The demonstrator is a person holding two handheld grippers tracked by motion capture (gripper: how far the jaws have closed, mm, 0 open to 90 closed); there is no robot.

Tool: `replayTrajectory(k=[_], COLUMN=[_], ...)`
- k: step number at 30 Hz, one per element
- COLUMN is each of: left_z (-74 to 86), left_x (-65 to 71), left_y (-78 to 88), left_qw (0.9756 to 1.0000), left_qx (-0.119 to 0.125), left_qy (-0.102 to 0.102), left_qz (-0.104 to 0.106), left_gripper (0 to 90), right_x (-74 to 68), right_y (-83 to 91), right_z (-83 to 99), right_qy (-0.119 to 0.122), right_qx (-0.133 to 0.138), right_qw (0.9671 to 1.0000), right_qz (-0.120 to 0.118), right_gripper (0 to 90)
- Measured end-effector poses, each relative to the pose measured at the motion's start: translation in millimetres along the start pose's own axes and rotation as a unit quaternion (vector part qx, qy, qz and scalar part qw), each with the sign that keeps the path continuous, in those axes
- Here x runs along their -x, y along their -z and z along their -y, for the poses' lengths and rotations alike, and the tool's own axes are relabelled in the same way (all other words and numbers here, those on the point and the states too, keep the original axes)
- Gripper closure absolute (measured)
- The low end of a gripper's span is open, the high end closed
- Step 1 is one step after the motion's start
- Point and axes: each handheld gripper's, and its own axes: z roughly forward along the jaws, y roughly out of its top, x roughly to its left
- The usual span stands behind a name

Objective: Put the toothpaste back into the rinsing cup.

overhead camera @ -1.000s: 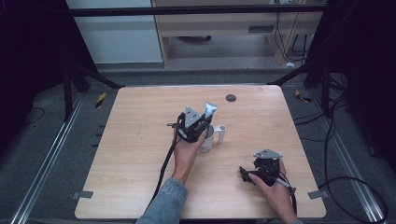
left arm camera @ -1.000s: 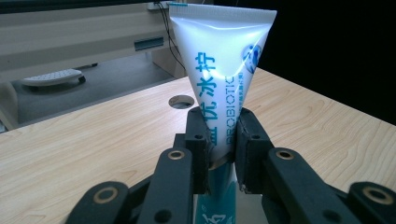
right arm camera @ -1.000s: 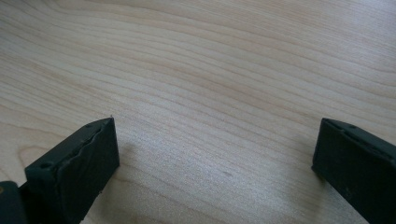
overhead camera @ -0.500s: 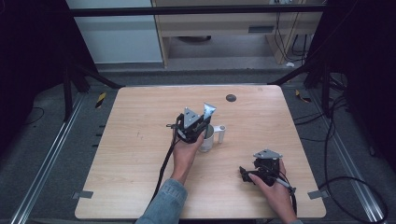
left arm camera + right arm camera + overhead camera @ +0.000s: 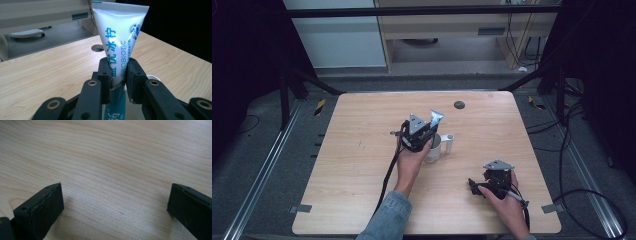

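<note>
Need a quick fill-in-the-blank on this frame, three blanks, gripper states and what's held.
1. The left hand-held gripper is shut on a white and blue plastic ____.
2. The right hand-held gripper has its jaws ____, nothing between them.
3. The tube is held above a white ____ on the light wooden table.

Missing words: tube; open; cup

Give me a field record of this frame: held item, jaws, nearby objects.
held item: toothpaste tube, upright, crimped end up
left gripper: jaws shut on the tube's lower part
right gripper: jaws open, nothing between them, over bare table
under tube: white cup
beside cup: small white cylinder, upright
far edge: dark round disc
</note>
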Motion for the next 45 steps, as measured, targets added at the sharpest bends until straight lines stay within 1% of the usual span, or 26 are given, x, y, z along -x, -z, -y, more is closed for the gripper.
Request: replayTrajectory(k=[2,7,9,10,13,18,20,21,22,23,27,29,31,33,34,35,37,39,40,41,43,45], left_z=[0.3,0.9,0.9,0.6,0.2,-0.8,-1.4,-1.5,-1.5,-1.3,-2.2,-3.6,-3.9,-4.3,-4.3,-4.3,-4.3,-4.0,-4.4,-4.4,-5.7,-6.3], left_x=[-0.1,-0.1,0.7,0.9,1.4,1.0,0.6,1.0,1.0,1.0,0.7,-1.4,-2.9,-4.1,-4.1,-4.7,-5.0,-4.8,-5.3,-5.3,-6.0,-6.4], left_y=[-1.4,-2.1,-1.6,-0.7,0.6,5.0,6.5,7.2,7.2,8.7,11.4,13.7,15.1,16.8,16.8,17.5,18.2,20.0,23.2,23.2,27.4,28.9], left_qw=[1.0,1.0,0.9999,1.0,0.9999,0.9999,0.9998,0.9996,0.9996,0.9994,0.9995,0.9994,0.9992,0.9989,0.9989,0.9984,0.9981,0.998,0.9975,0.9975,0.9968,0.9967], left_qx=[-0.004,-0.01,-0.01,-0.007,-0.009,-0.013,-0.013,-0.016,-0.016,-0.018,-0.02,-0.027,-0.035,-0.042,-0.042,-0.049,-0.053,-0.055,-0.06,-0.06,-0.067,-0.07], left_qy=[0.001,0.001,-0.002,-0.002,-0.006,-0.007,-0.012,-0.02,-0.02,-0.027,-0.026,-0.017,-0.007,-0.01,-0.01,-0.009,-0.012,-0.013,-0.019,-0.019,-0.027,-0.027], left_qz=[0.0,0.0,-0.005,-0.006,-0.006,-0.006,-0.008,-0.013,-0.013,-0.014,-0.006,0.01,0.019,0.018,0.018,0.026,0.027,0.029,0.031,0.031,0.033,0.032], left_gripper=[71.7,71.7,71.2,67.2,67.0,59.7,56.4,53.5,50.5,47.3,38.8,35.0,29.1,25.0,22.9,21.2,18.5,16.9,16.0,15.5,14.4,13.1], right_x=[0.0,0.0,0.0,0.0,-0.1,0.0,-0.1,-0.1,-0.1,-0.1,-0.1,-0.1,-0.1,0.0,0.0,0.1,-0.1,-0.1,-0.1,-0.1,-0.1,0.0], right_y=[0.0,0.0,0.0,0.0,0.0,0.0,0.0,0.0,-0.1,0.0,0.0,0.0,0.0,0.0,0.0,-0.2,0.0,0.0,0.0,0.0,0.0,0.0], right_z=[0.0,0.0,0.0,0.0,0.0,0.0,0.0,0.0,0.0,0.0,0.0,0.0,0.0,0.0,0.0,0.1,0.0,0.0,0.0,0.0,0.0,-0.1], right_qy=[0.0,0.0,0.0,0.0,-0.001,0.0,0.0,0.0,0.0,-0.001,-0.001,0.0,-0.001,0.0,0.0,0.001,0.0,0.0,0.0,0.0,-0.001,0.0], right_qx=[0.0,0.0,0.0,0.0,0.0,0.0,0.0,0.0,0.0,0.0,0.0,0.0,0.0,0.0,0.0,0.001,0.0,0.0,0.0,0.0,0.0,0.0], right_qw=[1.0,1.0,1.0,1.0,1.0,1.0,1.0,1.0,1.0,1.0,1.0,1.0,1.0,1.0,1.0,1.0,1.0,1.0,1.0,1.0,1.0,1.0], right_qz=[0.0,0.0,0.0,0.0,0.0,0.0,0.0,0.0,0.0,0.0,0.0,0.0,0.0,0.0,0.0,0.001,0.0,0.0,0.0,0.0,0.0,0.0], right_gripper=[0.6,0.6,0.6,0.6,0.6,0.6,0.6,0.6,0.6,0.6,0.6,0.6,0.6,0.6,0.6,0.6,0.6,0.6,0.6,0.6,0.6,0.6])
